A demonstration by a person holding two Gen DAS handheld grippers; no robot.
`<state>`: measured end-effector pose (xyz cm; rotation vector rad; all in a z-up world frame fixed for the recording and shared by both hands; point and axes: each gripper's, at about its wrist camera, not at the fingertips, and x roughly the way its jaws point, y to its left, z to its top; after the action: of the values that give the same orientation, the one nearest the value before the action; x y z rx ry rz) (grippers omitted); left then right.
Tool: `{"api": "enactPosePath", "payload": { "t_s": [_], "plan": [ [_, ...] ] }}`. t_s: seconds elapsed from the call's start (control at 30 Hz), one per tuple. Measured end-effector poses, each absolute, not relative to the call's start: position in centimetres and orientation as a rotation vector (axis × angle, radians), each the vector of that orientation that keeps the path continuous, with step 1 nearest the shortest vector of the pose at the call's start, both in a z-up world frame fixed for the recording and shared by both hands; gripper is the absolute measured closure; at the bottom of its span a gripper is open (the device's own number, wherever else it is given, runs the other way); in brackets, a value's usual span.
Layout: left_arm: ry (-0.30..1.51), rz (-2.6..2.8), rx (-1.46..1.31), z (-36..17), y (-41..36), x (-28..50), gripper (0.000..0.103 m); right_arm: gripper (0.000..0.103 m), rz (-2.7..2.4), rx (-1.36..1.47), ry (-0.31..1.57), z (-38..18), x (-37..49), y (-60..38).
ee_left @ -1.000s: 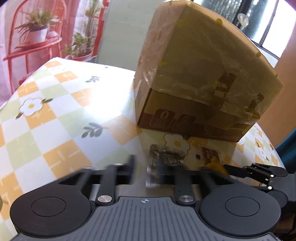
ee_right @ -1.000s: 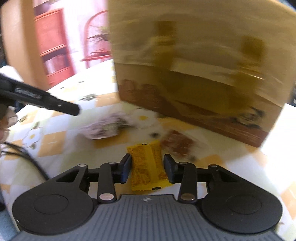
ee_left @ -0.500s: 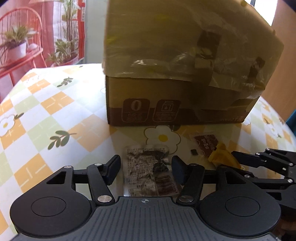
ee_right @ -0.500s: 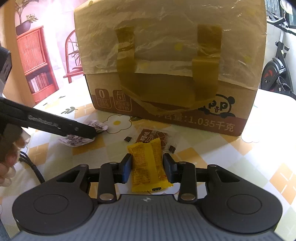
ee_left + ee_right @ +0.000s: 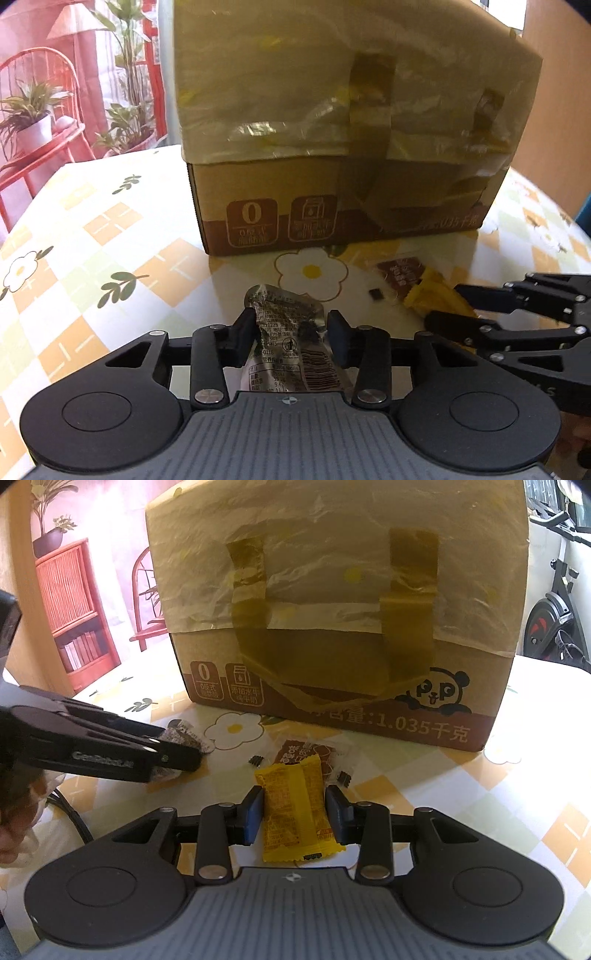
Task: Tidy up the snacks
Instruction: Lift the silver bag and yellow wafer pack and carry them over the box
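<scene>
A silver snack packet (image 5: 288,332) stands crumpled between the fingers of my left gripper (image 5: 291,334). Its jaws are closing and both pads press on the packet. From the right wrist view, the left gripper (image 5: 181,753) sits low over the table with the silver snack packet (image 5: 184,734) at its tip. My right gripper (image 5: 295,812) is shut on a yellow snack packet (image 5: 295,805). A brown packet (image 5: 295,751) lies flat on the table just ahead of it. A big taped cardboard box (image 5: 351,147) stands behind both.
The floral checked tablecloth (image 5: 110,240) carries small black bits (image 5: 255,761) near the brown packet. The right gripper (image 5: 443,302) is close on the left one's right. A hand (image 5: 14,830) and a cable (image 5: 74,816) are at the left edge. An exercise bike (image 5: 554,620) stands beyond.
My left gripper swung round to face the box, spread its jaws around the silver packet, then closed until the packet crumpled upward. My right gripper kept hold of the yellow packet.
</scene>
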<state>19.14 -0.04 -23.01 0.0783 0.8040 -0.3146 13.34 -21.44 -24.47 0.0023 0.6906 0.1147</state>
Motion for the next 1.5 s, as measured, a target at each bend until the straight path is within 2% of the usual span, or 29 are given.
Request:
{"api": "enactPosePath", "payload": {
  "t_s": [0.5, 1.0, 1.5],
  "plan": [
    [0.691, -0.341, -0.012, -18.5, 1.5, 17.6, 0.060, 0.066, 0.095, 0.035, 0.641, -22.9, 12.5, -21.9],
    [0.456, -0.422, -0.058, -8.8, 0.2, 17.8, 0.060, 0.065, 0.101, 0.016, 0.343, -12.2, 11.4, -22.2],
    [0.406, -0.458, -0.059, -5.1, -1.5, 23.9, 0.060, 0.065, 0.080, 0.058, 0.249, -6.3, 15.7, -24.9]
  ]
}}
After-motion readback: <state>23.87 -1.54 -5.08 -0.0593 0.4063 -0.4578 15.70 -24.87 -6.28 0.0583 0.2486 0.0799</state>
